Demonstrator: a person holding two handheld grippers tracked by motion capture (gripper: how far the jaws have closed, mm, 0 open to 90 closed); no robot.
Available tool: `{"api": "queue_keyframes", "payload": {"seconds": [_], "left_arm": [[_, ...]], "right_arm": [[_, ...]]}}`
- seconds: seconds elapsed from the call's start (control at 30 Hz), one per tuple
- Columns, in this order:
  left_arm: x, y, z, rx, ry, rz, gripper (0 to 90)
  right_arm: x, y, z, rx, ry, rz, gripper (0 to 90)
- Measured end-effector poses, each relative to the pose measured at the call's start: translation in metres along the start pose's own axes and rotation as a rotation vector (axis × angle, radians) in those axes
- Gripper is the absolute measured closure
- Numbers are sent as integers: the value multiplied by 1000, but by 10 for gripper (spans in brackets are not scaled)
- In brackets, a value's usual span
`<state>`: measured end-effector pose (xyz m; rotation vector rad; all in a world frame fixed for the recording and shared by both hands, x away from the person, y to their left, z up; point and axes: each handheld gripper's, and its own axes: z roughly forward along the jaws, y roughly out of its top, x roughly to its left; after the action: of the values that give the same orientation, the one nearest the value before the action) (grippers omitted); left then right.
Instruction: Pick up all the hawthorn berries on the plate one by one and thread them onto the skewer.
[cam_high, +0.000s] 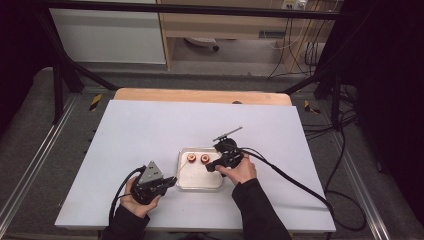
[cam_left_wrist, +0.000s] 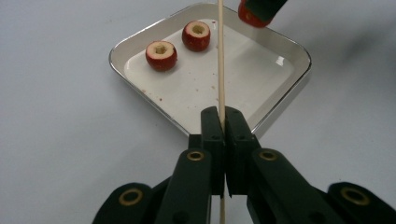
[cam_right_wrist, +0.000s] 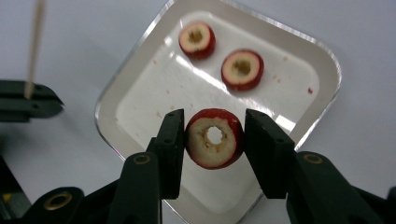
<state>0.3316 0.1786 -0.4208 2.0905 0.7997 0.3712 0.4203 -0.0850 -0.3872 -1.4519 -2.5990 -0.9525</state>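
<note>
Across the white tabletop (cam_high: 150, 130), the right gripper (cam_right_wrist: 215, 135) pinches a cored red fruit ring (cam_right_wrist: 215, 138) above the shiny square metal tray (cam_right_wrist: 322, 70), so I'd line its hole with the thin wooden skewer (cam_left_wrist: 220, 56) clamped in the left gripper (cam_left_wrist: 222, 126) beside that tray.

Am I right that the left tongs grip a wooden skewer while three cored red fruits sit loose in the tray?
Not quite: two cored fruits sit loose in the tray; the third is between the right tongs, per the right gripper view. The left tongs do grip the skewer.
</note>
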Motion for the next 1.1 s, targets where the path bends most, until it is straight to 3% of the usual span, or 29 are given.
{"api": "queue_keyframes", "payload": {"seconds": [0.2,0.53,0.7,0.87,1.1], "left_arm": [[-1,1,-4,-28,7,-30,879],[0,2,-12,-78,0,-104,879],[1,1,-11,-80,-1,-133,878],[0,2,-10,-91,-9,-169,879],[-2,5,-8,-111,-39,-227,879]], "right_arm": [[5,-1,-18,-208,48,27,595],[7,-5,-22,-508,131,124,596],[7,-6,-19,-620,167,169,596],[12,-5,-13,-730,249,222,596],[17,-6,-8,-834,305,272,597]]}}
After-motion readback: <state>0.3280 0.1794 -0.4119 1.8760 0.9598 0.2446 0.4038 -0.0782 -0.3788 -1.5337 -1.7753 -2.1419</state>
